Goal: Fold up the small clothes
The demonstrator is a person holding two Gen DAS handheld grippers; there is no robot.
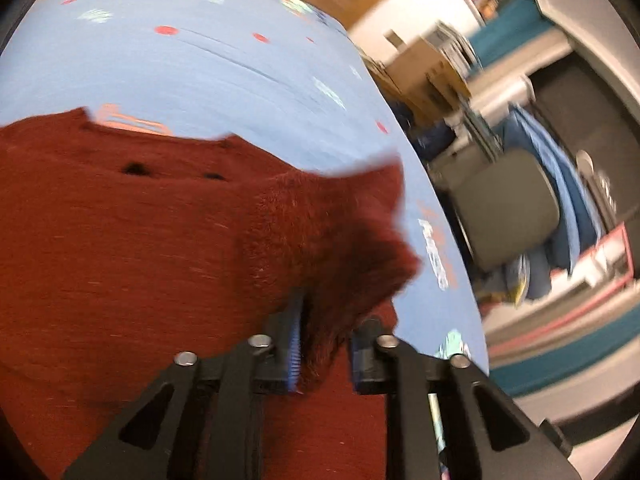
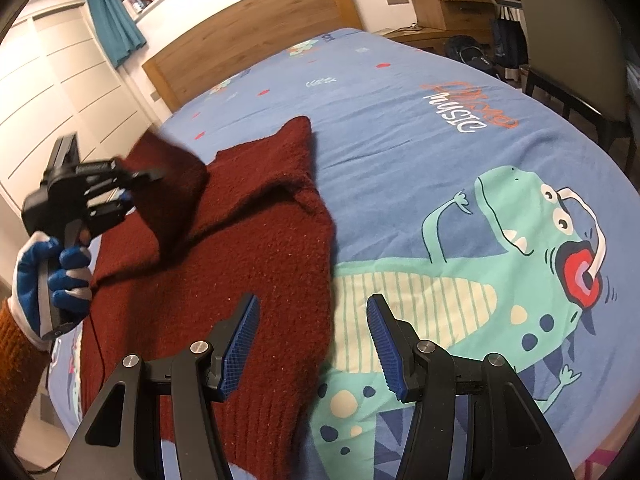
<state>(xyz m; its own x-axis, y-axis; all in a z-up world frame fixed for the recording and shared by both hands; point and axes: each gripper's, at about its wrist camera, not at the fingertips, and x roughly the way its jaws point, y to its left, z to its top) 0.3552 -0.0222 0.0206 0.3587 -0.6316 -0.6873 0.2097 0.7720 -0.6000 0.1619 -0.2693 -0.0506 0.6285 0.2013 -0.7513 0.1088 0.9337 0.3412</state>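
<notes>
Sweater: dark red knitted sweater point(image 2: 256, 264) lies on bed's blue dinosaur-print sheet point(image 2: 400, 128).
Left hand-held gripper point(image 1: 324, 344): you've clamped one sleeve, lifted.
Right hand-held gripper point(image 2: 312, 344): released, empty, over hem.
Progress: early; body unfolded.

- Bed point(image 2: 400, 92): covered by blue sheet point(image 2: 360, 128) printed with a green dinosaur point(image 2: 480, 280); wooden headboard point(image 2: 260, 40) behind.
- Dark red knitted sweater point(image 2: 240, 260) lies directly on the sheet, one part lifted.

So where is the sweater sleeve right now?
The sleeve is lifted off the bed, pinched in the left gripper at the left of the right wrist view, above the rest of the sweater.
</notes>
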